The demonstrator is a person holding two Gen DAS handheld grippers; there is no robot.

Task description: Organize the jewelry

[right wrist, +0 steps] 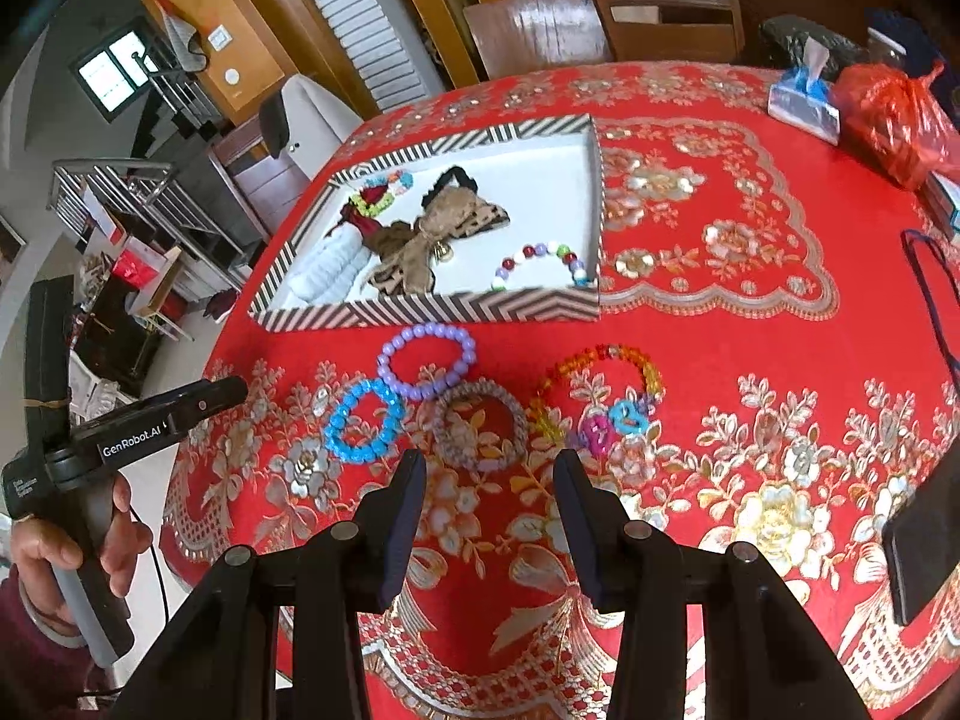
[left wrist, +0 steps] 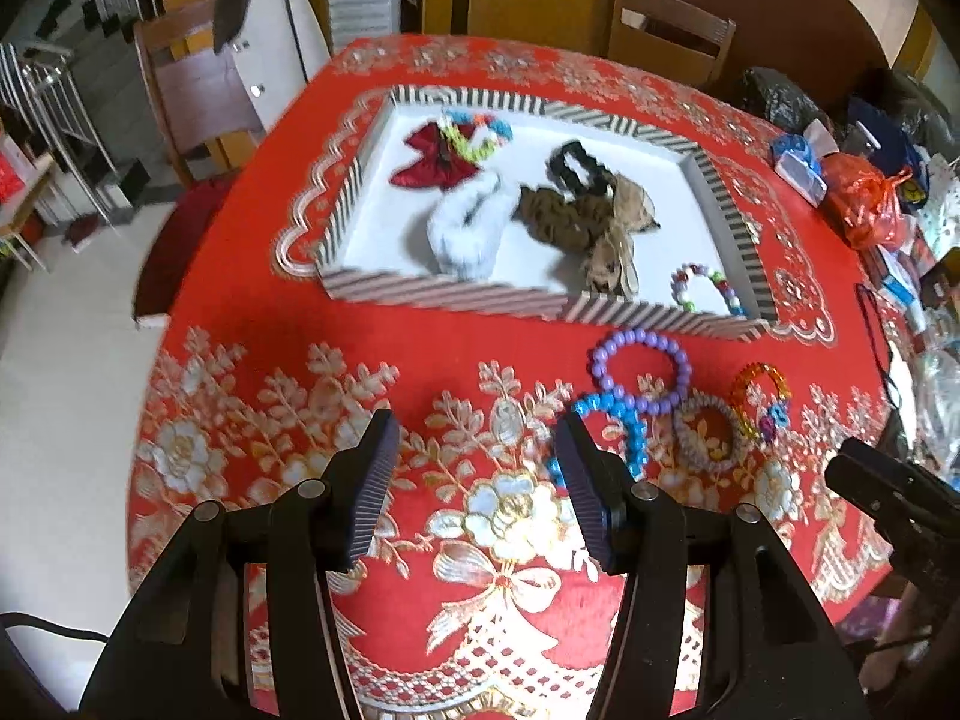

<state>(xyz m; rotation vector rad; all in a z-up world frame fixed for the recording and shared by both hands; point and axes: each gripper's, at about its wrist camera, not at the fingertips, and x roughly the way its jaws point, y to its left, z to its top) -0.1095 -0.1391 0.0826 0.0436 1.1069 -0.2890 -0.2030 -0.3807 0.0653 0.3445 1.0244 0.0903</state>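
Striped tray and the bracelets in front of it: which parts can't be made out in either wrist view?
- Blue bead bracelet: left wrist view, its near arc is hidden behind a finger of the left gripper.
- Striped tray: left wrist view, motion blur smears the white furry scrunchie.
- Red bow: right wrist view, mostly hidden behind the scrunchie and brown bow.
- Right gripper: left wrist view shows only its body at the right edge.

Red floral tablecloth, striped tray, purple bracelet, blue bracelet.
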